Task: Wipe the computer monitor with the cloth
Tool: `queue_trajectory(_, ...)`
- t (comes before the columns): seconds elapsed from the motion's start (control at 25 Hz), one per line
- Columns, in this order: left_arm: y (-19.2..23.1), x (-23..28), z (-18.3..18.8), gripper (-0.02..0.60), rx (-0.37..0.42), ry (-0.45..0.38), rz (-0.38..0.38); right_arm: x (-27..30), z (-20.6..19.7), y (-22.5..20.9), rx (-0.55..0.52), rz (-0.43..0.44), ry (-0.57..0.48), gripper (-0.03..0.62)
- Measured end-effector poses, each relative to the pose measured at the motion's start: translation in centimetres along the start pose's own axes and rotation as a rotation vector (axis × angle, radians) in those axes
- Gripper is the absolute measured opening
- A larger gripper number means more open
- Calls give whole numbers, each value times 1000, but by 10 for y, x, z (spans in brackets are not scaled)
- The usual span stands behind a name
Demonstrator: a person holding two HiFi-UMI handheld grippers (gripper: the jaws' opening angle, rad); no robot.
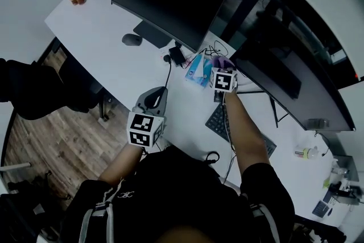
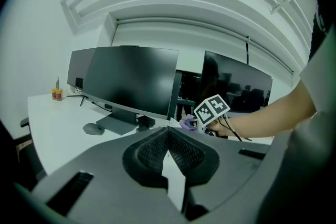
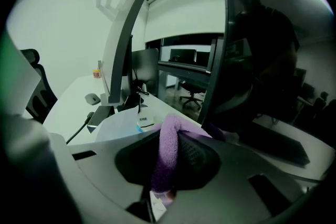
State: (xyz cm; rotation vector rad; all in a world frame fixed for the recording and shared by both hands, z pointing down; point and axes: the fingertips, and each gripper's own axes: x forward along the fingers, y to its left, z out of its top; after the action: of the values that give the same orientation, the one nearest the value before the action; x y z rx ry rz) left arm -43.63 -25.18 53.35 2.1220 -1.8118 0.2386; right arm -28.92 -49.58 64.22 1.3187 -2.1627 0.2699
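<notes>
We've got the purple cloth (image 3: 168,152) pinched in the right tool (image 1: 220,67) up by the monitor (image 1: 282,74) for wiping; left tool (image 2: 168,140) is closed, empty, out of the way.

Grey mouse (image 1: 132,39), keyboard (image 1: 218,120), perhaps tissue packet (image 1: 197,69)

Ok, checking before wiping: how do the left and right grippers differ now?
The left gripper is shut on nothing; the right gripper is shut on the purple cloth. The left gripper sits back by the desk edge; the right gripper is up at the monitor. Both are closed.
</notes>
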Motion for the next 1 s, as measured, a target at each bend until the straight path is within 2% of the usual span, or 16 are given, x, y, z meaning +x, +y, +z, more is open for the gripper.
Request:
queue_trajectory(0.2,2,1,2,12,-4,-4,5,-2,20,7,-11,16,-46,77)
queue_trajectory(0.44,1,5,5,12,-2,-6,-3,-8,31,-4,14,-25,-76,77)
queue_trajectory(1.0,-18,16,18,12,23,-23,-46,-51,92,-20,44,-82,-246,77)
